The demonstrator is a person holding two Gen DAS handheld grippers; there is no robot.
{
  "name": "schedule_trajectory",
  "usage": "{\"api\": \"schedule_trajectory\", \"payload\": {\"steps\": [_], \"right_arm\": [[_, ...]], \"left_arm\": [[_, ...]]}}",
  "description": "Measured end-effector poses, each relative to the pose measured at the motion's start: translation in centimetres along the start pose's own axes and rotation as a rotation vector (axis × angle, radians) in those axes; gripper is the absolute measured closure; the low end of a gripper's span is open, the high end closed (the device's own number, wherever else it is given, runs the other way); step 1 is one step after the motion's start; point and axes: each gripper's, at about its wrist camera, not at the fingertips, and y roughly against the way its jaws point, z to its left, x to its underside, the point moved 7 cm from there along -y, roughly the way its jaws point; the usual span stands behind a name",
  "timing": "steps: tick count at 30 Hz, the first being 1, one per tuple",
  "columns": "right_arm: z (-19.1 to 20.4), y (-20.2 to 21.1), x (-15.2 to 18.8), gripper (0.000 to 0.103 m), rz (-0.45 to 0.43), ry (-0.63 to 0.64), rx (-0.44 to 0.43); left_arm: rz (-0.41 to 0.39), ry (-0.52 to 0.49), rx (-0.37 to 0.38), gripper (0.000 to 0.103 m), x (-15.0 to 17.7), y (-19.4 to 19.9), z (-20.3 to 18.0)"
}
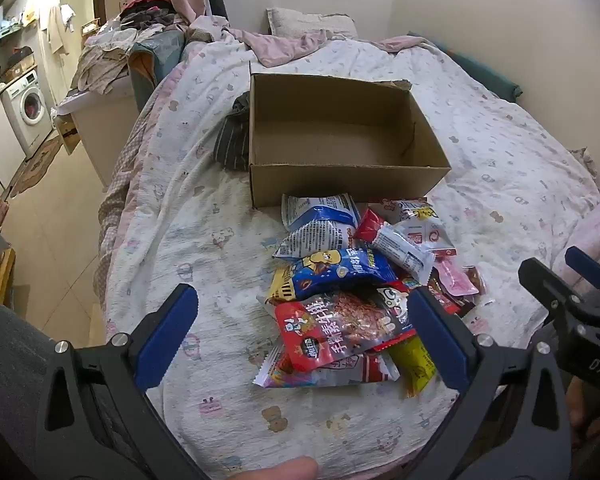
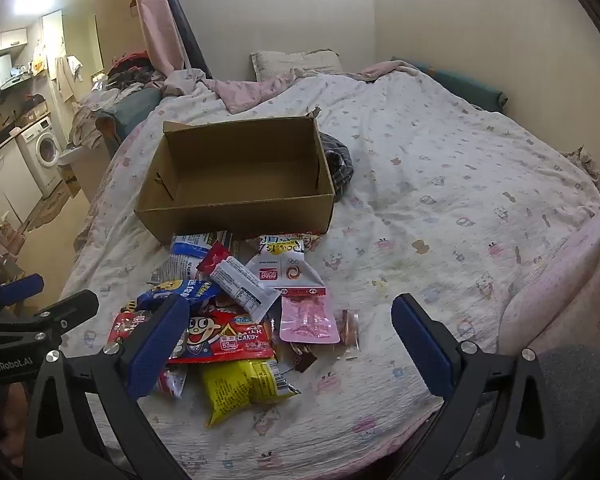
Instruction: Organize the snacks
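An empty open cardboard box (image 1: 340, 186) (image 2: 236, 216) stands on the bed. A pile of snack packets (image 1: 352, 276) (image 2: 236, 312) lies against its near wall. On the pile are a red packet (image 1: 340, 332), a blue packet (image 1: 340, 268), a yellow packet (image 2: 244, 384), a pink pouch (image 2: 308, 320) and a white bar (image 2: 244, 284). My left gripper (image 1: 302, 294) (image 2: 48, 292) hovers open over the near left part of the pile. My right gripper (image 2: 290, 304) (image 1: 560, 264) hovers open over the pile's right side. Neither holds anything.
A dark striped cloth (image 1: 232, 140) (image 2: 340, 164) lies against the box's side. The patterned quilt (image 2: 440, 200) stretches wide to the right. A pillow (image 1: 312, 24) sits at the head. Left of the bed are heaped clothes (image 1: 112, 52), floor and a washing machine (image 1: 28, 108).
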Motion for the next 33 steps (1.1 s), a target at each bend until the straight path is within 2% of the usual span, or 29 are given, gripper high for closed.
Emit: {"api": "schedule_trajectory", "payload": {"steps": [33], "right_arm": [[0.02, 0.23, -0.23, 0.000, -0.021, 0.007, 0.014]], "left_arm": [[-0.026, -0.021, -0.022, 0.000, -0.37, 0.53, -0.06]]}}
